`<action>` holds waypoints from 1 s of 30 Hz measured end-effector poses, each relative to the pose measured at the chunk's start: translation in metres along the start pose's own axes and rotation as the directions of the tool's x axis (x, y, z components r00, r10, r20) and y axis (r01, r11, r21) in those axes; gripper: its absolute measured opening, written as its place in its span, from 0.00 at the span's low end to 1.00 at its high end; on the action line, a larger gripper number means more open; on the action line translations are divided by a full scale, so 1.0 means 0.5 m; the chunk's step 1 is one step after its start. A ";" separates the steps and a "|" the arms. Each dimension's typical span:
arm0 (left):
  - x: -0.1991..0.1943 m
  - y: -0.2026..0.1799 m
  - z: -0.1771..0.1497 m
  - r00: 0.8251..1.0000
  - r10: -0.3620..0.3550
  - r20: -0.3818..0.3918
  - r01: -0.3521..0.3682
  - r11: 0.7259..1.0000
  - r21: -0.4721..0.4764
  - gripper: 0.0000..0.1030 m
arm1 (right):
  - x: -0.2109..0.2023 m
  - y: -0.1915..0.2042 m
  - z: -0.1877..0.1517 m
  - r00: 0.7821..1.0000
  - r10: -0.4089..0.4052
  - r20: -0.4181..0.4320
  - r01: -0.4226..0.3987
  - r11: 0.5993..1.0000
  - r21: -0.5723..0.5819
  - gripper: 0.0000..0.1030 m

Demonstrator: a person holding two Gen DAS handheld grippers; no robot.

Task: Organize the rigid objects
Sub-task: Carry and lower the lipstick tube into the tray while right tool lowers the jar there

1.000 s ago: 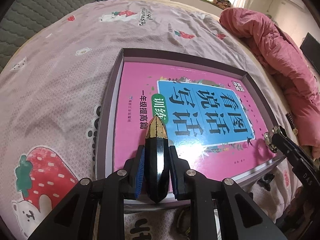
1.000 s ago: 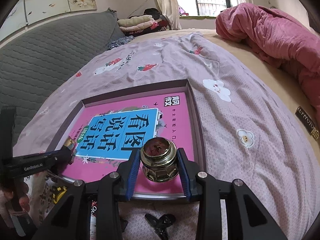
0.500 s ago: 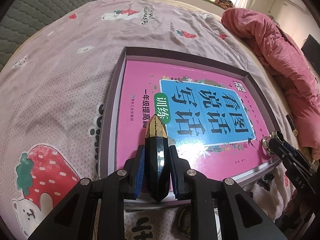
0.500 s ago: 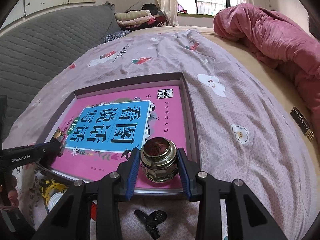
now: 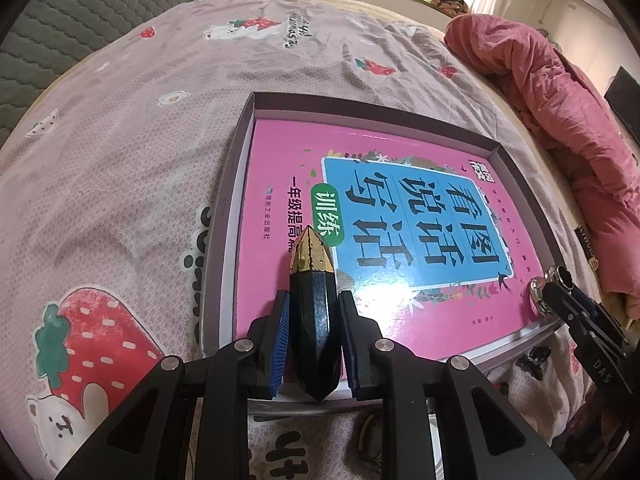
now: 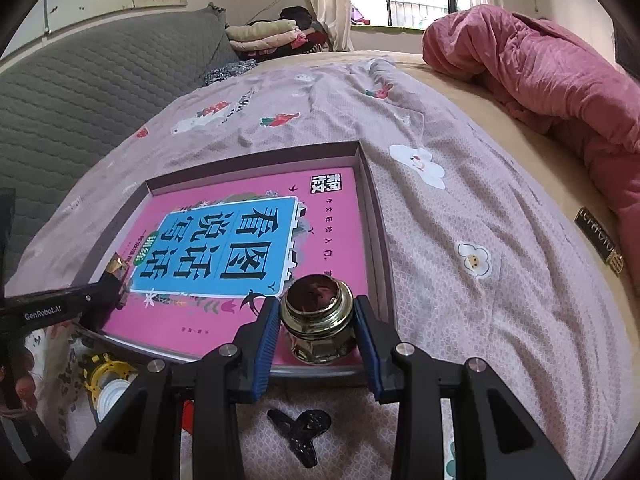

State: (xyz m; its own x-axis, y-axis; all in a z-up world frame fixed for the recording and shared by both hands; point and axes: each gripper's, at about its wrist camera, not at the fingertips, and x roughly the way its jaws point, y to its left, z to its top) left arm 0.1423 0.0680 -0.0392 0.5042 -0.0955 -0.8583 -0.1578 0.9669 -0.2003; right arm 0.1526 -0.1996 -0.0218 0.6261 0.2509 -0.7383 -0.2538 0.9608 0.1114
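A shallow grey box [image 5: 240,152] lies on the bed with a pink book [image 5: 400,208] with a blue title panel inside it. My left gripper [image 5: 314,300] is shut on a black faceted piece with a gold tip [image 5: 314,320], held over the book's near left part. My right gripper [image 6: 317,308] is shut on a brass fitting [image 6: 318,326] with a hex base, over the near right corner of the box [image 6: 376,220]. In the right wrist view the left gripper [image 6: 114,280] shows at the left edge. In the left wrist view the right gripper [image 5: 552,284] shows at the right.
A flowered lilac bedspread [image 5: 120,140] covers the bed. A pink quilt [image 6: 540,72] is bunched at the far right. A grey padded headboard [image 6: 80,100] runs along the left. In front of the box lie a small black piece [image 6: 300,428] and a yellow ring [image 6: 104,372].
The right gripper has tilted a little, so the box sits further left in its view. Both grippers keep hold of their pieces in about the same place.
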 end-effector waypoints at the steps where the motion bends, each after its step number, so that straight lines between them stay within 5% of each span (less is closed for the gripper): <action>1: 0.000 0.000 -0.001 1.000 0.001 0.000 -0.001 1.000 0.000 0.25 | 0.000 0.001 0.000 1.000 -0.003 0.000 0.003 1.000 -0.005 0.37; 30: -0.014 0.008 -0.010 1.000 0.018 -0.003 -0.018 1.000 -0.001 0.26 | -0.052 0.000 -0.007 0.998 -0.012 0.059 0.012 1.000 0.000 0.47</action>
State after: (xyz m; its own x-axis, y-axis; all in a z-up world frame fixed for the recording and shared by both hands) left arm 0.1341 0.0714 -0.0363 0.4985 -0.0785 -0.8633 -0.1682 0.9682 -0.1851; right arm 0.1336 -0.2066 -0.0049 0.6713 0.2454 -0.6994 -0.2457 0.9639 0.1024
